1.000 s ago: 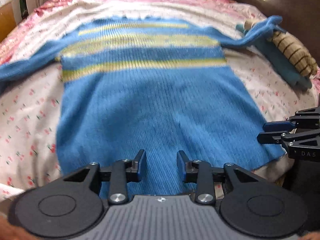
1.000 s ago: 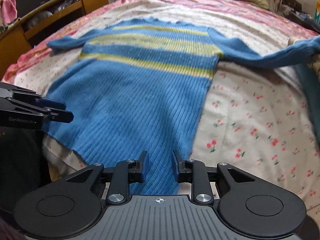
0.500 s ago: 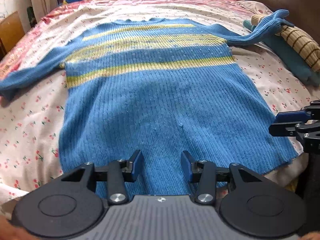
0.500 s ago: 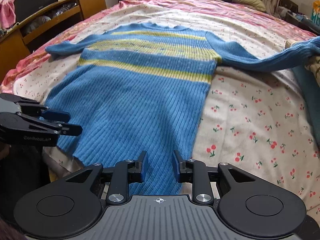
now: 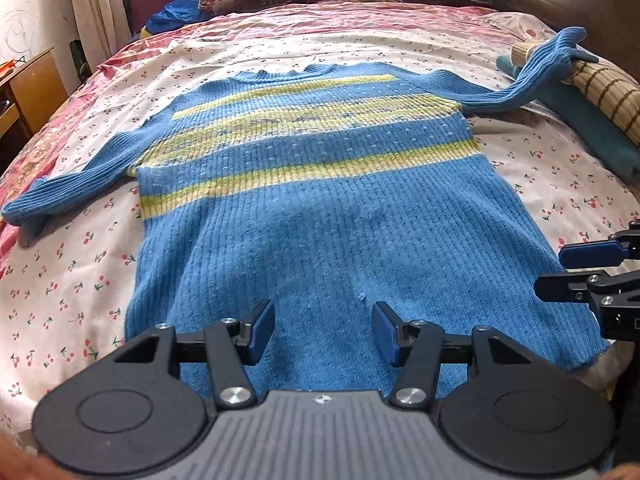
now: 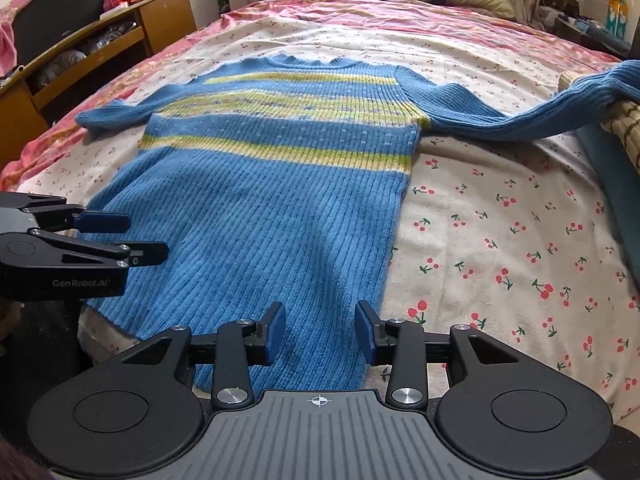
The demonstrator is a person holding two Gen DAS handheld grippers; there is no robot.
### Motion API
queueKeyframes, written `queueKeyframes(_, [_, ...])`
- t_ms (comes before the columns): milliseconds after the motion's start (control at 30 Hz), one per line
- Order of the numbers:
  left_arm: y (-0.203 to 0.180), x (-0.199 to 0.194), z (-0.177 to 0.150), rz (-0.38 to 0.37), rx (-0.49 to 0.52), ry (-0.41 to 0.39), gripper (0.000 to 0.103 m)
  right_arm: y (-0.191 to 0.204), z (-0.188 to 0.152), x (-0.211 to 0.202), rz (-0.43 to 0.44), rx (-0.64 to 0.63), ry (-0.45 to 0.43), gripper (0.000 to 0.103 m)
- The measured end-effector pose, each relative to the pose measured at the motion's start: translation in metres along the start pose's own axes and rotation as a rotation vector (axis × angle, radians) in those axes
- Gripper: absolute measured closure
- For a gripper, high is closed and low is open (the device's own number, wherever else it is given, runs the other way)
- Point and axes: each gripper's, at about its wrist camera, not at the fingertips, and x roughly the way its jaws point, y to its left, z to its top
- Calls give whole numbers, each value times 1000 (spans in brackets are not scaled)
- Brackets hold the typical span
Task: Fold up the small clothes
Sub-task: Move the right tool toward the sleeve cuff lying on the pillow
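Sweater (image 5: 320, 216), blue with yellow stripes, lies flat face-up across centre frame on the cherry-print bedsheet (image 5: 72, 280), hem toward me. One sleeve stretches to the upper right onto a striped folded garment (image 5: 604, 88). My left gripper (image 5: 323, 330) at lower centre hangs over the hem, jaws opening, nothing pinched. My right gripper (image 6: 320, 330) sits over the hem's right corner, jaws also opening, pads clear of the knit.
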Motion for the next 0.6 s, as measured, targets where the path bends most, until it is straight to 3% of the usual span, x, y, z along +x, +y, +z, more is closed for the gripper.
queueKeyframes(600, [-10, 14, 24, -14, 1, -30, 40, -8, 25, 7, -26, 19, -34, 64])
